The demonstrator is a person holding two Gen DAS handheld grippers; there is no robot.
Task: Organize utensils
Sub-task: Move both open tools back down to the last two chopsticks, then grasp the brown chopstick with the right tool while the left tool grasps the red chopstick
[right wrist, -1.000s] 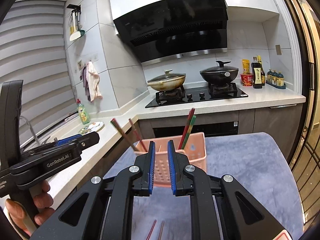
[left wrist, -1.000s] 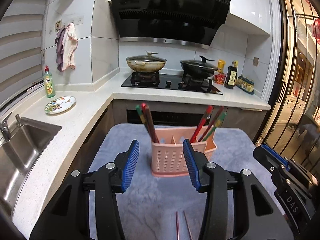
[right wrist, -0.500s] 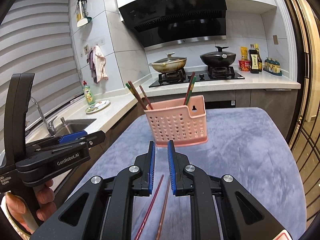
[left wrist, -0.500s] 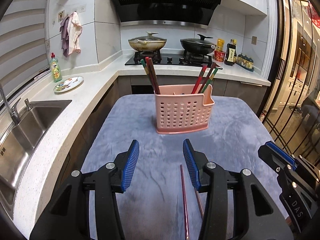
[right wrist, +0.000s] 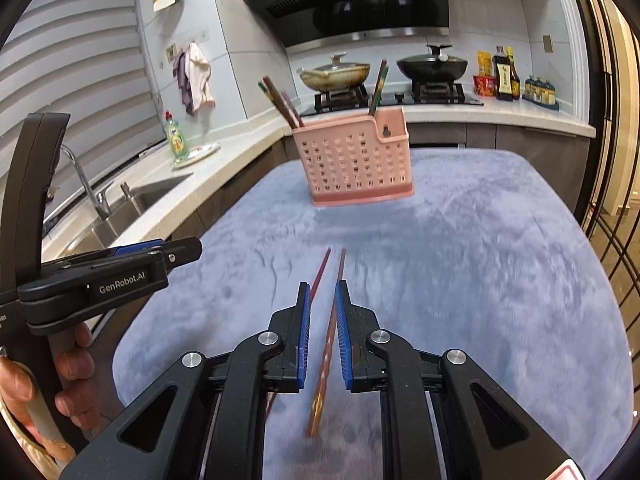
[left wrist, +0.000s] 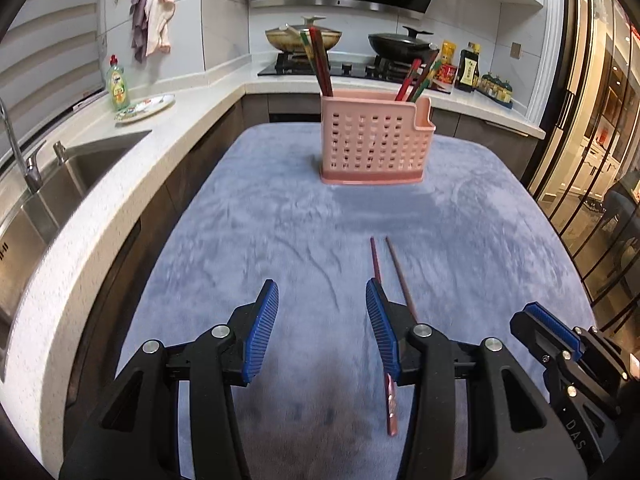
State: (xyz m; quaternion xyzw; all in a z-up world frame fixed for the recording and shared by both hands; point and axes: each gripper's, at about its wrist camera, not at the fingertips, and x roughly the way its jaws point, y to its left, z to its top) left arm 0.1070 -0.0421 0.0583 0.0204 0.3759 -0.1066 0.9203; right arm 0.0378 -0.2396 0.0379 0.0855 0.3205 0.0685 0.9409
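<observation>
**Two Loose Chopsticks on the Cloth, Both Tongs Empty**

A pink perforated utensil holder (left wrist: 376, 140) stood toward the 12 o'clock end of a table covered by a grey-blue plush cloth (left wrist: 260, 240). Red and green chopsticks (left wrist: 320, 62) leaned out of its compartment at the 9 o'clock side, and another bunch (left wrist: 416, 78) leaned out of the compartment at the 3 o'clock side.

Two loose chopsticks lay on the cloth, well apart from the holder toward 6 o'clock. The reddish chopstick (left wrist: 375, 258) and the brown chopstick (left wrist: 400, 276) ran nearly side by side, tips toward 12 o'clock, with a small gap between them.

The left gripper (left wrist: 322, 320) hung above the cloth with its blue pads set moderately apart and nothing between them. The reddish chopstick passed beneath its finger on the 3 o'clock side. In the right wrist view a person's hand (right wrist: 60, 384) held this tool at 8 o'clock.

The right gripper (right wrist: 322, 320) had its pads drawn close, leaving only a narrow slot. The brown chopstick showed through that slot, lying on the cloth below and untouched by either pad; the reddish one ran under the finger at the 9 o'clock side.

Beyond the table, at 10 o'clock, a sink (left wrist: 60, 184) was set into the white counter, with a green bottle (left wrist: 118, 84) beside a patterned plate (left wrist: 146, 106).
</observation>
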